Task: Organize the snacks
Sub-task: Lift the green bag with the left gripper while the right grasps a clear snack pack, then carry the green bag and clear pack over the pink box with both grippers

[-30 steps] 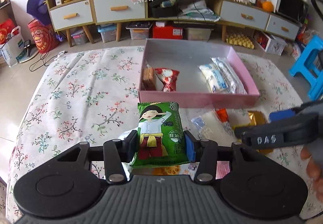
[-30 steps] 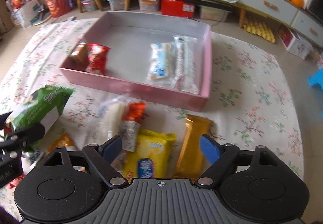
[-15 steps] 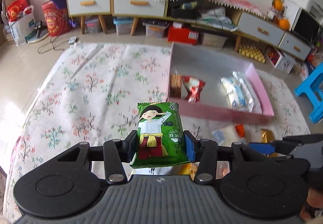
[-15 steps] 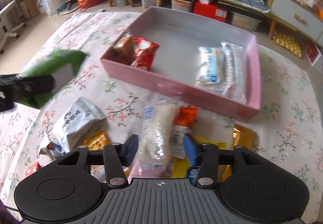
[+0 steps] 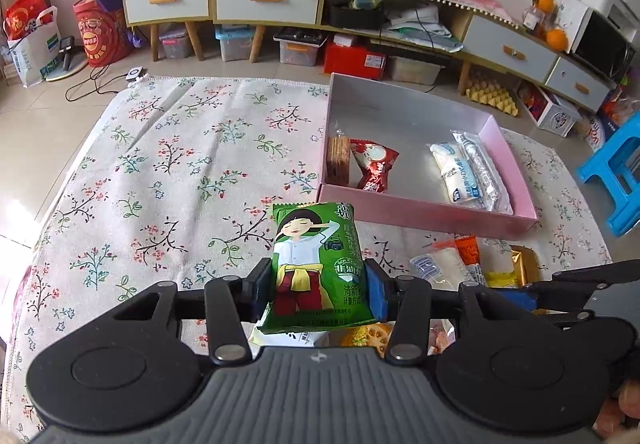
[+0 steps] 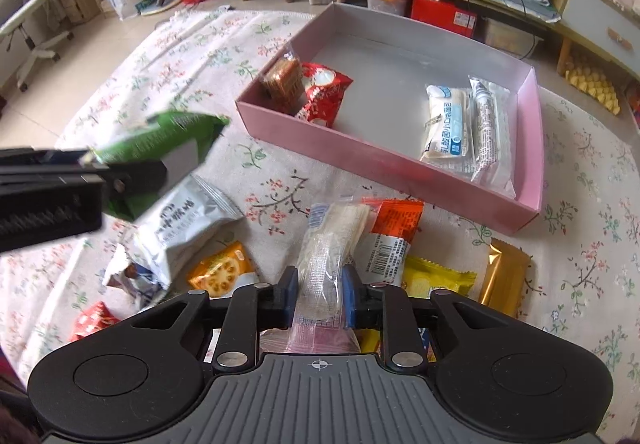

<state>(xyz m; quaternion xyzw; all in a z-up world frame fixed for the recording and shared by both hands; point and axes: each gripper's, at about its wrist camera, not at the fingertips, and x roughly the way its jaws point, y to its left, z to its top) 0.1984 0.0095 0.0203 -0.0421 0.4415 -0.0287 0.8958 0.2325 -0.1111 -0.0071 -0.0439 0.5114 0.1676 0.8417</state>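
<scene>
The left claw [image 5: 318,282] grips the green packet [image 5: 316,264] upright and clear of the cloth-covered surface [image 5: 168,172], ready for the pink box [image 6: 532,172]; the right claw [image 6: 319,294] has just closed on the clear packet [image 6: 328,252], lying among loose snacks just before the box

Green snack pack [image 5: 318,264] – "非油" badge, "清新".

I'm working in a lived-in home: across the top of the frame runs a drawered sideboard [image 5: 264,0], a microwave [image 5: 604,40] upper right, a floral cloth [image 5: 160,172] below.
</scene>
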